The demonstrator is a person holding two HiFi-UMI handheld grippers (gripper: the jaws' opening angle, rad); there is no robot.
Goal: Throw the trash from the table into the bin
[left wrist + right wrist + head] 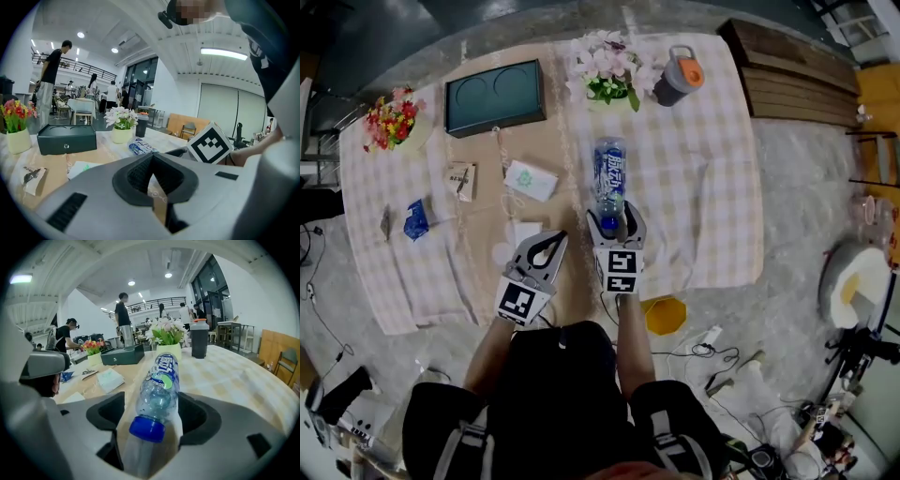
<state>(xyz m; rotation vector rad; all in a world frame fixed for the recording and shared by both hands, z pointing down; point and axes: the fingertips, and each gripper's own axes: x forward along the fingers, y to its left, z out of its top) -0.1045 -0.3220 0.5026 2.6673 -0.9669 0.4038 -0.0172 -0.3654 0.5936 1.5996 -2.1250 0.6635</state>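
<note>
A clear plastic bottle (609, 173) with a blue label and blue cap lies on the checked tablecloth (712, 187), its cap towards me. My right gripper (616, 219) is open, and the cap end lies between its jaws without the pads pressing on it. In the right gripper view the bottle (161, 385) runs straight away from the right gripper (152, 414). My left gripper (546, 247) is shut and empty, low over the table's near edge beside a white paper (525, 232). In the left gripper view the left gripper (151, 161) has its jaws closed, with the bottle (140, 147) lying beyond.
A white-and-green packet (531, 180), a brown packet (461, 180) and a blue wrapper (415, 219) lie to the left. At the back stand a dark box (494, 96), two flower pots (609, 70) and a lidded cup (679, 77). A round container (853, 286) sits on the floor to the right.
</note>
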